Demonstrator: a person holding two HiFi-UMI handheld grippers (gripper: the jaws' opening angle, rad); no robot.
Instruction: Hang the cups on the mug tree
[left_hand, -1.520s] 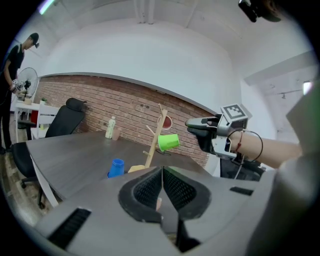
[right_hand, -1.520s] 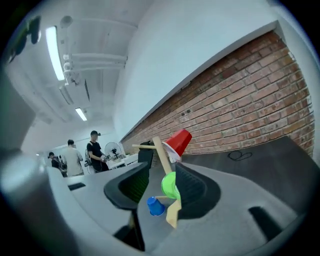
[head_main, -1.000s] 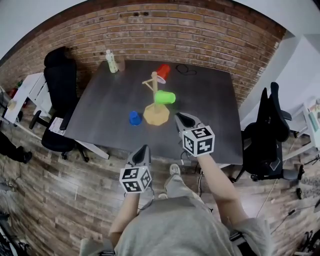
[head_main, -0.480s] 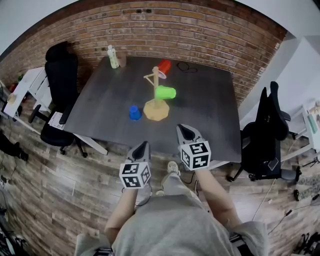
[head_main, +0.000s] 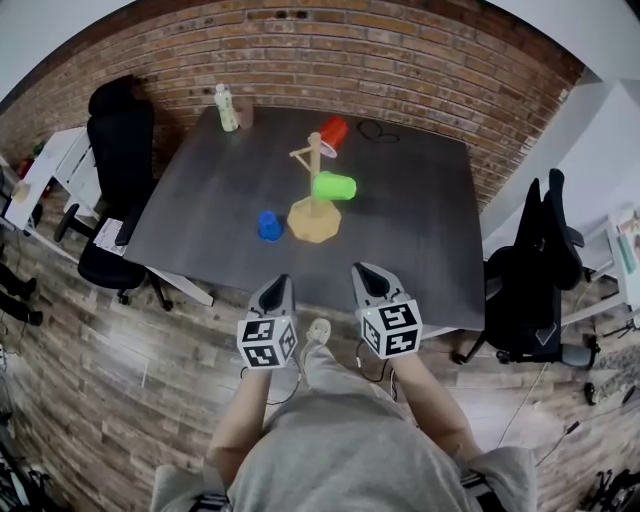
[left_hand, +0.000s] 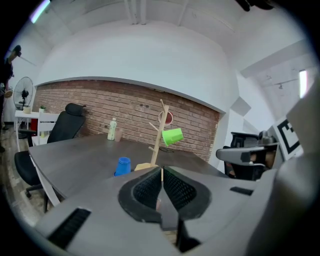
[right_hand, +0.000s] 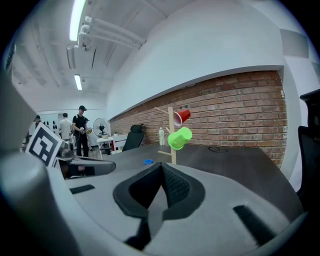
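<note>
A wooden mug tree (head_main: 314, 205) stands mid-table on a dark grey table (head_main: 410, 230). A red cup (head_main: 333, 135) hangs on a far peg and a green cup (head_main: 334, 186) on a right peg. A blue cup (head_main: 269, 226) stands upside down on the table left of the tree's base. My left gripper (head_main: 282, 286) and right gripper (head_main: 363, 271) hover side by side at the table's near edge, both shut and empty. The left gripper view shows the tree (left_hand: 160, 132), green cup (left_hand: 172, 136) and blue cup (left_hand: 122, 166) beyond the shut jaws; the right gripper view shows the green cup (right_hand: 179, 138) and red cup (right_hand: 182, 116).
A bottle (head_main: 227, 107) stands at the table's far left corner and a cable (head_main: 372, 131) lies at the far edge. Black office chairs (head_main: 118, 150) stand left and right (head_main: 535, 270) of the table. A brick wall runs behind. People stand far off in the right gripper view.
Both grippers have drawn back toward the near edge of the table, the right one more, and now sit level with each other. The cups and tree have not moved.
</note>
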